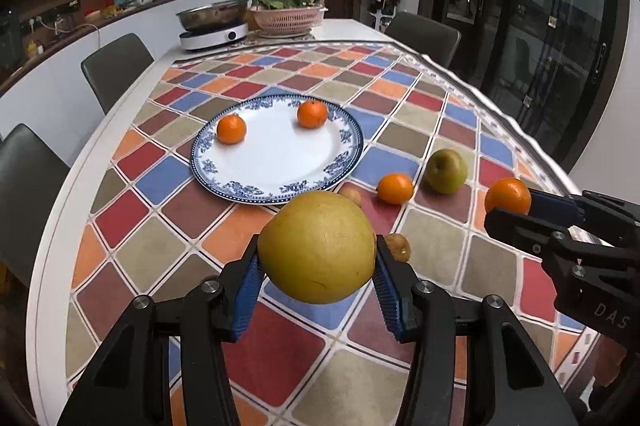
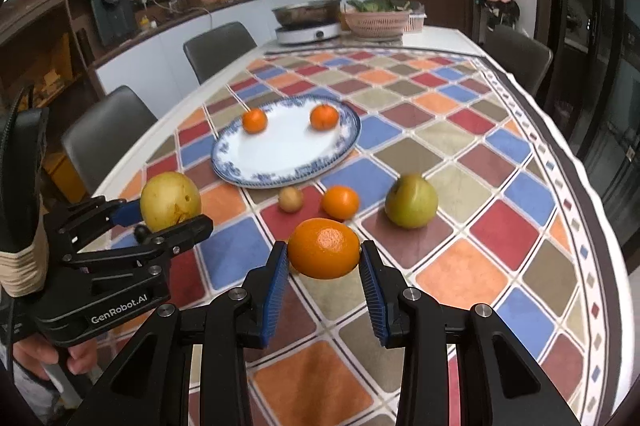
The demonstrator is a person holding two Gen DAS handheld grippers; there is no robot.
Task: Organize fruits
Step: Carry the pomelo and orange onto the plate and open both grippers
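Above table (image 1: 60, 226), yellow fruit (image 1: 317, 246) sits clamped between fingers (image 1: 250, 286).

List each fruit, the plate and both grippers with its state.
left gripper: shut on yellow pear, lifted
right gripper: shut on orange, lifted
plate: holds two tangerines
green apple: on tablecloth
loose tangerine: on tablecloth

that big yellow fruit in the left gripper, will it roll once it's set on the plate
Probably yes: the big yellow fruit is nearly round, and the plate looks smooth and shallow-rimmed. It likely feels heavy, bulging well beyond the left gripper fingers. Its rind looks firm, so bruising seems unlikely.
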